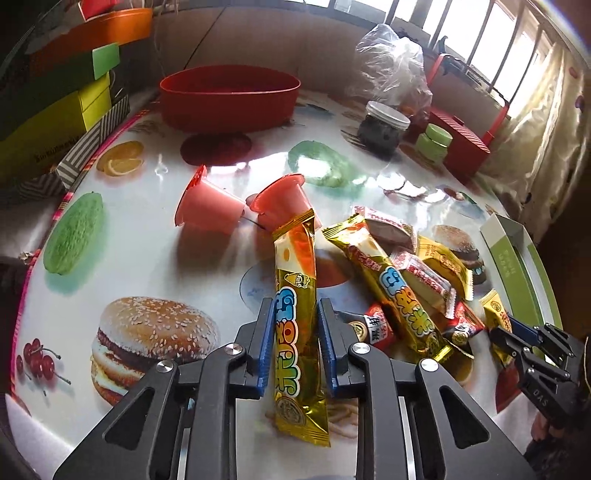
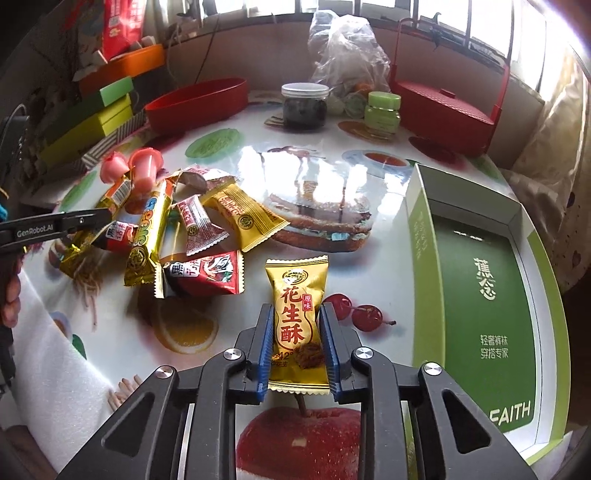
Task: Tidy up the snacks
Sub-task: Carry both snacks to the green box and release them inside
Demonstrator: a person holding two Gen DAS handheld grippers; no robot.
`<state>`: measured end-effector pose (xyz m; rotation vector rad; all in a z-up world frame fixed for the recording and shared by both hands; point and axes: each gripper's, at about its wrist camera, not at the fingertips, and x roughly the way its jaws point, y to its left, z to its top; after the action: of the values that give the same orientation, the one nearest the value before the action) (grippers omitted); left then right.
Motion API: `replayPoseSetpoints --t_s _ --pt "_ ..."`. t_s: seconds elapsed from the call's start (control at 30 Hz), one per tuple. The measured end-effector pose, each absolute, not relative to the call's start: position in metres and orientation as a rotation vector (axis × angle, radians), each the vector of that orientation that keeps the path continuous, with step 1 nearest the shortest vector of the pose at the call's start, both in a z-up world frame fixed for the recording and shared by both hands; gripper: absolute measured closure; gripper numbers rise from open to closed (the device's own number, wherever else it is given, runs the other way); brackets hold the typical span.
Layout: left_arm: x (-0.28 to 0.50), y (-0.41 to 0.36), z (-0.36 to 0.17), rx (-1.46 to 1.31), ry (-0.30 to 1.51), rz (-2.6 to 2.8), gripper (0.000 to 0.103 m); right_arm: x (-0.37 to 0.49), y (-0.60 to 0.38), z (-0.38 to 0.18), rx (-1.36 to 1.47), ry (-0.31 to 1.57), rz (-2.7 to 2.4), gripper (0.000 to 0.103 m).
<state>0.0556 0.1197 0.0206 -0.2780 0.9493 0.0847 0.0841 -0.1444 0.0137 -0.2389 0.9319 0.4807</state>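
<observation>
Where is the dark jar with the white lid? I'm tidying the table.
In the right wrist view the jar stands at the table's far side, between the red bowl and the small green jar.

Peanut crisp packet (image 2: pixel 298 317) in right gripper (image 2: pixel 297 343): "花生酥", "原味". Green box lid (image 2: pixel 484 314) at 3 o'clock: "蕉内", "FAITH". Left gripper (image 2: pixel 85 221) finger at 9 o'clock: "GenRobot.AI".

A round table (image 2: pixel 369 177) with a glossy cloth printed with burgers and fruit fills the room's foreground. At twelve o'clock, a row of windows (image 2: pixel 461 22) lets in bright daylight that glares off the tabletop. At three o'clock hangs a pale curtain (image 1: pixel 546 122).
</observation>
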Motion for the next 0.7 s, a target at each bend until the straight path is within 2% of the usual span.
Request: replayPoseSetpoints --t_s 0.7 --pt "0.047 0.057 0.063 -0.213 0.882 -0.07 0.079 0.065 -0.172 0.054 -0.123 0.846 0.41 0.081"
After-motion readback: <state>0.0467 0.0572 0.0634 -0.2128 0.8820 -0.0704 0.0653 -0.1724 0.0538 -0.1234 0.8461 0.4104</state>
